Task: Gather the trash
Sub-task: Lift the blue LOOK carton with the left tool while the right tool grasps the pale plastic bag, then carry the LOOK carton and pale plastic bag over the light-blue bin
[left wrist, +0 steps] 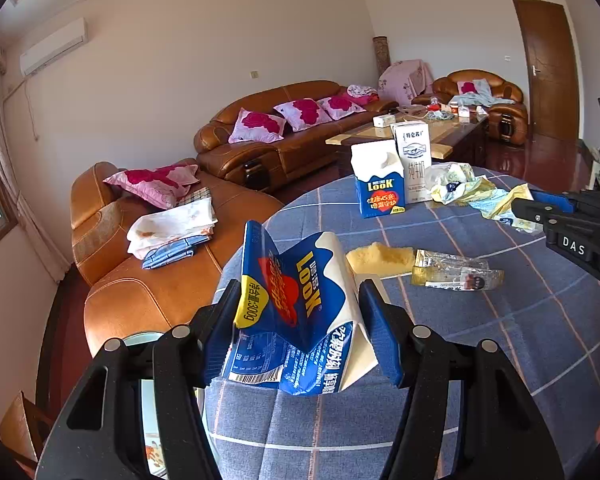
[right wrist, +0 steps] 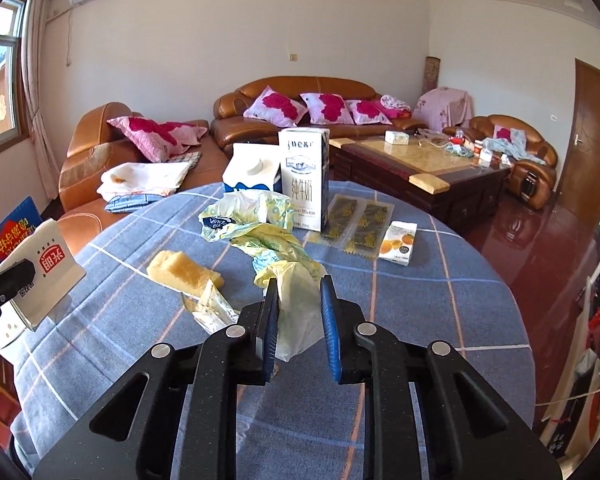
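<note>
My left gripper (left wrist: 298, 300) is shut on a crushed blue LOOK carton (left wrist: 292, 312), held above the table's left edge; the carton also shows at the far left of the right wrist view (right wrist: 24, 248). My right gripper (right wrist: 299, 308) has its jaws around the end of a crumpled yellow plastic bag (right wrist: 296, 304) lying on the checked tablecloth (right wrist: 440, 320); the jaws stand slightly apart and touch the bag's sides. An upright LOOK carton (left wrist: 378, 178), a white milk carton (left wrist: 414, 160), a yellow sponge (left wrist: 380, 258) and a clear crushed wrapper (left wrist: 456, 272) lie on the table.
Dark snack packets (right wrist: 356, 224) and a small orange juice box (right wrist: 398, 242) lie at the table's far right. Leather sofas (left wrist: 260, 132), a coffee table (right wrist: 428, 172) and a wooden chair (left wrist: 24, 428) surround the round table.
</note>
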Demonstrator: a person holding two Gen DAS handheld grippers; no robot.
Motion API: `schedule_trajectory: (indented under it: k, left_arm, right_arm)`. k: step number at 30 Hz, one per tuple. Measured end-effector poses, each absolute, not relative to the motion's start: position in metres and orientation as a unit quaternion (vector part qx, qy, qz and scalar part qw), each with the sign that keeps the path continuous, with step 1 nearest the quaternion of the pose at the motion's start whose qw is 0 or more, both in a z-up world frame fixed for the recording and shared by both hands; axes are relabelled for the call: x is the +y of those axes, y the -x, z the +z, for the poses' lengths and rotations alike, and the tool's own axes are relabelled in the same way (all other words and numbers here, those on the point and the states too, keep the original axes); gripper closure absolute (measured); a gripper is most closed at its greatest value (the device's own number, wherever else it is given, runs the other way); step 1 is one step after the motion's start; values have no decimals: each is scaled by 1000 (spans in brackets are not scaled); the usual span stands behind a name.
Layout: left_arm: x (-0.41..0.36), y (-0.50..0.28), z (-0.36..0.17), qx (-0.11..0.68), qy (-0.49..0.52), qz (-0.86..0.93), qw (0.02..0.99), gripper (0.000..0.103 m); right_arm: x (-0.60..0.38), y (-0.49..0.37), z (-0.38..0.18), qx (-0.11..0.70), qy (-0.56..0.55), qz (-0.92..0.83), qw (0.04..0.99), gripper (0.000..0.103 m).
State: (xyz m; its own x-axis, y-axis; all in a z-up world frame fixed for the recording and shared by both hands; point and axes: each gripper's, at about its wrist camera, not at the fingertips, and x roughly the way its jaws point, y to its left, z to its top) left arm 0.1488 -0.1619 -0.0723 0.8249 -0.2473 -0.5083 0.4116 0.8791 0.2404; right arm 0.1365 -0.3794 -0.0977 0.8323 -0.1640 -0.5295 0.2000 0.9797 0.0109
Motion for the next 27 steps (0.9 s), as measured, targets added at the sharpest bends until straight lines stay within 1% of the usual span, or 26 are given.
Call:
schedule_trajectory:
  k: [27]
  left_arm:
    - [-94,-150,-73,254,-165,-96,948,44]
  right_arm:
    - [-272,-160,-97,257,1,11,966,83]
